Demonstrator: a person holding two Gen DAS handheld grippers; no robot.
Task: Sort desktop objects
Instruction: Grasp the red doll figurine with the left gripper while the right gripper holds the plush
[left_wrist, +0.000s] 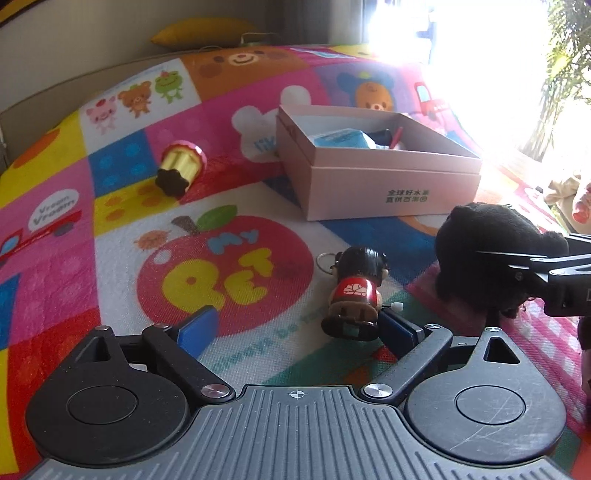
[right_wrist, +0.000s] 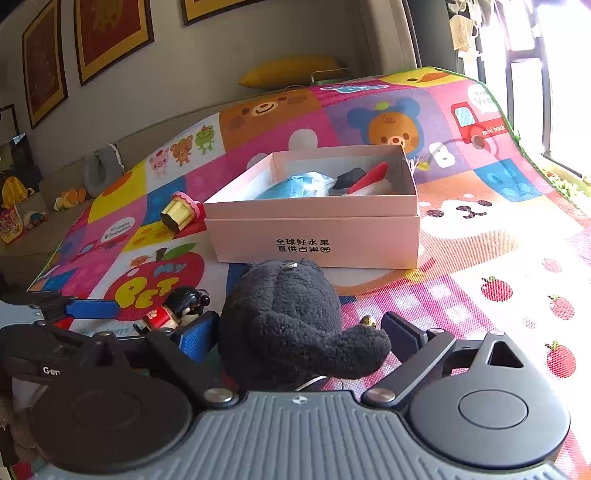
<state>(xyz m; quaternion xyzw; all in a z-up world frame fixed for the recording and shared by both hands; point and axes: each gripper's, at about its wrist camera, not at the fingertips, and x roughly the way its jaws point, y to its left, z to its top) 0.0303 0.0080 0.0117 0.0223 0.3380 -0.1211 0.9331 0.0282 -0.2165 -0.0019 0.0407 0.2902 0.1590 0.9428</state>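
**Operator:** Desktop objects are lying scattered over the colourful play mat (left_wrist: 110, 229). I am looking at the wind-up doll (left_wrist: 352, 301) standing between the blue pads of my left gripper (left_wrist: 299, 328), close against the right-hand pad (left_wrist: 397, 334). Those jaws are standing wide and are not pressing on it.

**Observer:** And your right side?

**Operator:** My right gripper (right_wrist: 299, 334) is also gaping wide. The black plush toy (right_wrist: 291, 317) is sitting between its fingers, bulky enough to fill most of the gap. I cannot tell whether the left pad (right_wrist: 197, 338) is brushing the fur; the right pad is standing clear of it.

**Observer:** Where is the container sitting?

**Operator:** The pink box (right_wrist: 317, 236) is resting open on the mat, just beyond the plush toy. I am seeing a light blue packet (right_wrist: 291, 186), something dark and a red piece (right_wrist: 369, 173) lying inside it.

**Observer:** Anything else lying out?

**Operator:** A gold cupcake toy (left_wrist: 181, 168) with a pink top is lying tipped on its side, left of the box, well apart from both grippers. A yellow cushion (right_wrist: 291, 70) is sitting at the far edge, against the wall.
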